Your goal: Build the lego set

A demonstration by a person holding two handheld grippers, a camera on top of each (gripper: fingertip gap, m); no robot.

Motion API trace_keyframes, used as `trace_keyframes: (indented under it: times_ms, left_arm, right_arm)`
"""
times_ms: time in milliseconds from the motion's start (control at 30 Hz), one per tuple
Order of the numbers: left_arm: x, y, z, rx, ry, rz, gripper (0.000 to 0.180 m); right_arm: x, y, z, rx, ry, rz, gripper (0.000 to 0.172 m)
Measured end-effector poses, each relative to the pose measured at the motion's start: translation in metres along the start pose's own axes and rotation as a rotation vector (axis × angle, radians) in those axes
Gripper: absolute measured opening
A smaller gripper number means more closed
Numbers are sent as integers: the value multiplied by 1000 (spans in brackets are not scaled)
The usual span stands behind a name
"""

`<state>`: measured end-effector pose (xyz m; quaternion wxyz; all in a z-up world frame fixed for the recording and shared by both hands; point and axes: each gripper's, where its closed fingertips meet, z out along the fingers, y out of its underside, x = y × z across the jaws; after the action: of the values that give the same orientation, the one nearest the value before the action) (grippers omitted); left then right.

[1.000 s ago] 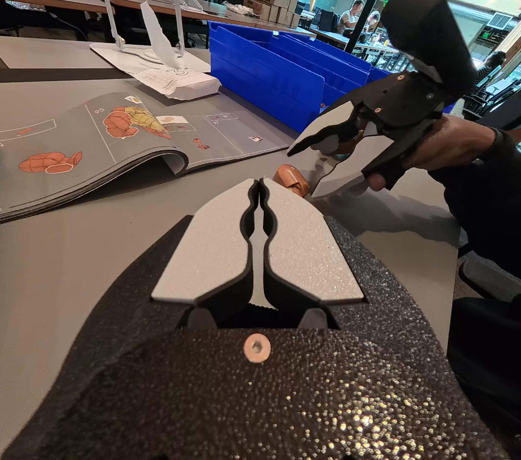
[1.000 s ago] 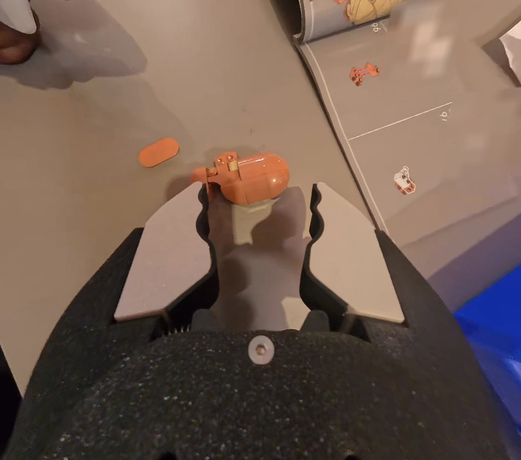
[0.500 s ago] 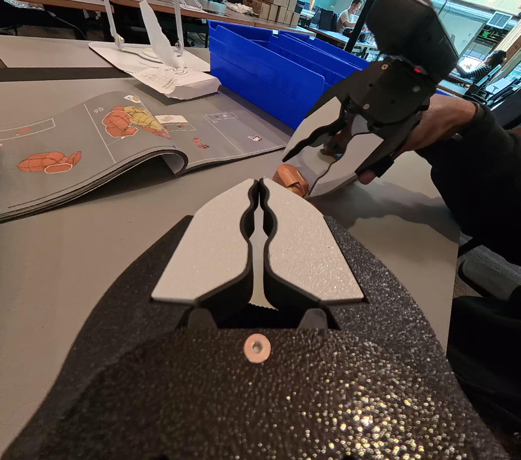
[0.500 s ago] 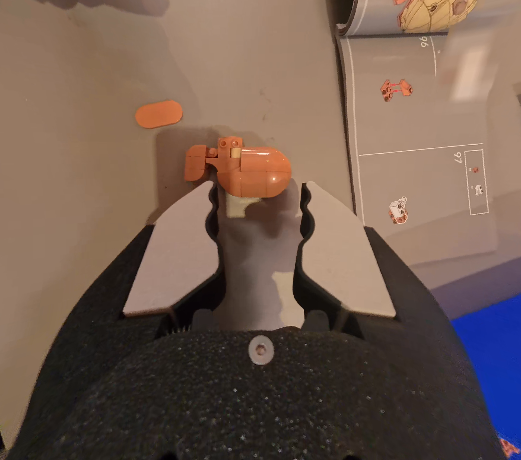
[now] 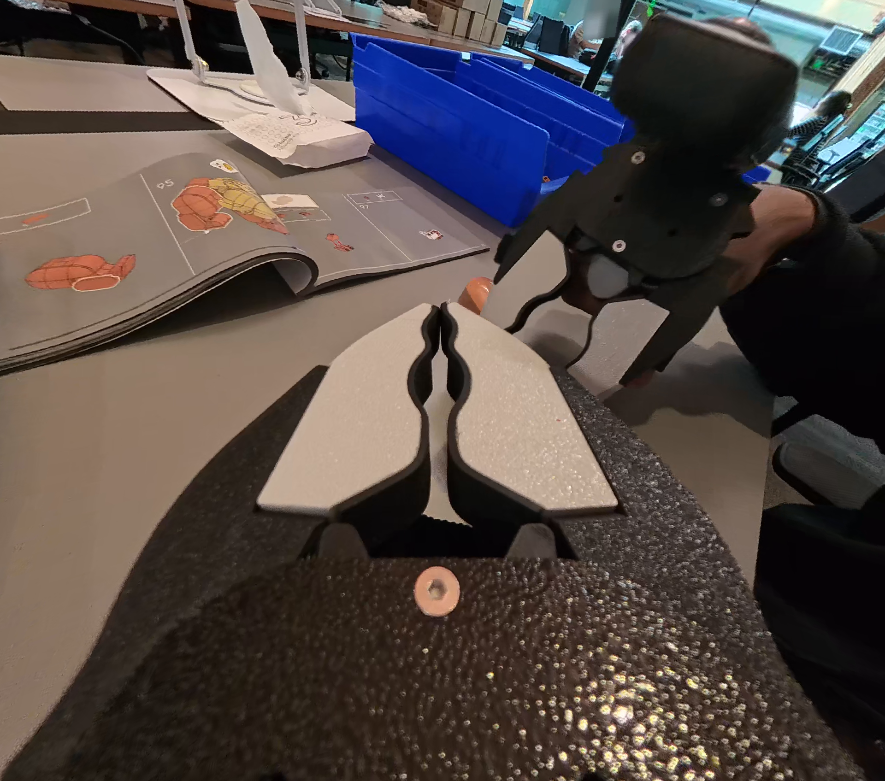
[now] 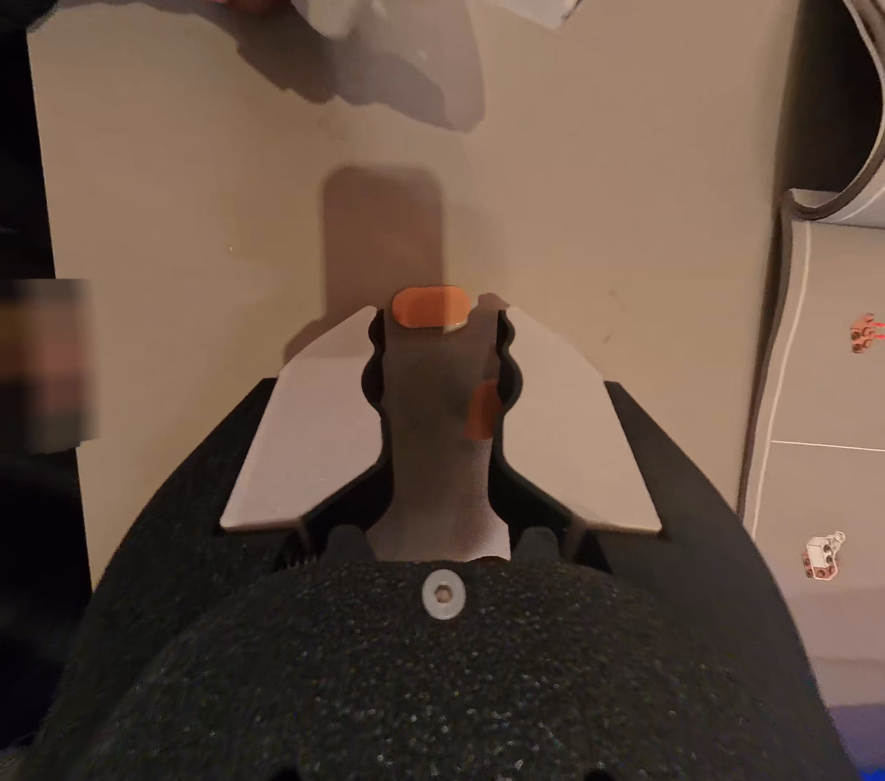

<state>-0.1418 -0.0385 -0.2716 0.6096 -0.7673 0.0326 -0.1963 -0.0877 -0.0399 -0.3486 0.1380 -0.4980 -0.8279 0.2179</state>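
I am keeping my left gripper [image 5: 439,309] low over the grey table [image 5: 143,423], its two fingers pressed fully together with nothing between them. Just beyond its tips, my right gripper [image 6: 440,315] is pointing down at the table with its fingers partly apart, pads clear of everything. A flat orange oval tile [image 6: 428,306] is lying on the table between those fingertips, touching neither. A rounded orange brick assembly [image 5: 475,294] is sitting just beside the right gripper's finger, partly hidden behind it. Farther off, an open instruction booklet [image 5: 191,241] is lying flat, with a white paper bag [image 5: 306,135] and blue plastic bins [image 5: 455,145] behind it.
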Motion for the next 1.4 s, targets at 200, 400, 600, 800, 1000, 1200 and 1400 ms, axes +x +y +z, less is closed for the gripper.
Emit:
trace_keyframes:
  times_ms: [200,400,600,800,1000,1200,1400]
  left_arm:
    - [2,1,1,-11,4,10,0]
    - [2,1,1,-11,6,10,0]
    - [1,1,1,-11,5,8,0]
    - [2,2,1,-14,7,8,0]
    - [4,4,1,-27,64,-66,0]
    - [11,12,4,-86,159,-181,11]
    - [22,20,8,-144,216,-189,19]
  right_arm:
    - [-1,-2,2,-30,0,-10,43]
    - [-2,0,4,-77,31,-53,40]
    - [-3,0,7,-101,8,-62,32]
    - [-2,-2,6,-60,36,-60,31]
    - [8,-29,-20,215,198,-132,31]
    - [11,-43,-39,361,396,-250,31]
    - [10,-50,-43,386,504,-356,31]
